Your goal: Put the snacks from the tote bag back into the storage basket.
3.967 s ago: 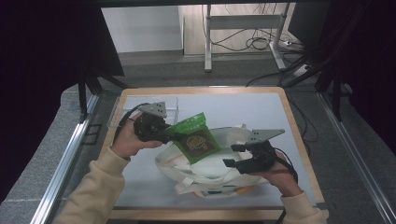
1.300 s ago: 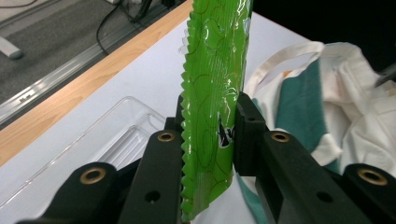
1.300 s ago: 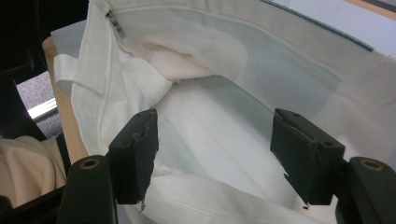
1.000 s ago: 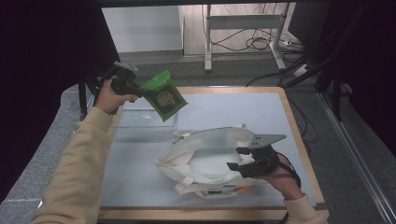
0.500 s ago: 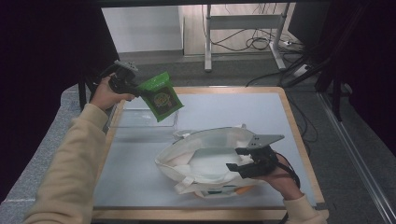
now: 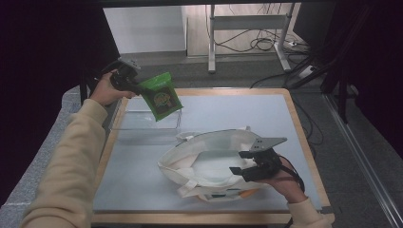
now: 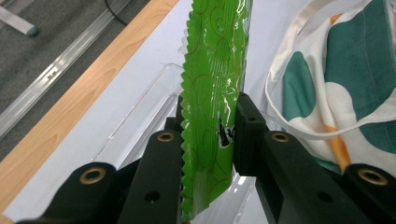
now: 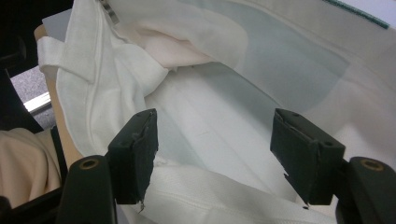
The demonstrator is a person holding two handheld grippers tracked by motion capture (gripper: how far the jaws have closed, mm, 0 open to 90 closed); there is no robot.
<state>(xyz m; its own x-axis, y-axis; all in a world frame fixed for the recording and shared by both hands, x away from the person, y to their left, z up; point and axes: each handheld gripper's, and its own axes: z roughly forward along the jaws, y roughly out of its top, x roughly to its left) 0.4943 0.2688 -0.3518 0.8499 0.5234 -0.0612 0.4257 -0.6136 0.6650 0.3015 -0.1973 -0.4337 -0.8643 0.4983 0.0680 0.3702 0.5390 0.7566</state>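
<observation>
Grey flooring and cables surround a wood-edged table [image 6: 142,190] whose pale top takes up the middle of the high view. Largest on it is a cream tote bag [image 6: 209,164], lying at lower centre with its mouth spread wide and nothing visible inside. Behind it, toward the upper left of the frame, sits a clear plastic tray [image 6: 124,124] near the table's far-left edge. Above that tray hangs a green snack packet [image 6: 161,97], clamped at one end by the left claw [image 7: 208,133], whose pads press on both faces of the foil. The right claw [image 6: 252,166] rests at the bag's rim on the lower right, its jaws spread apart over the white lining, gripping nothing. Judging by this, the packet has been picked up but is well apart from the bag; carrying it across and dropping it in looks to remain.
</observation>
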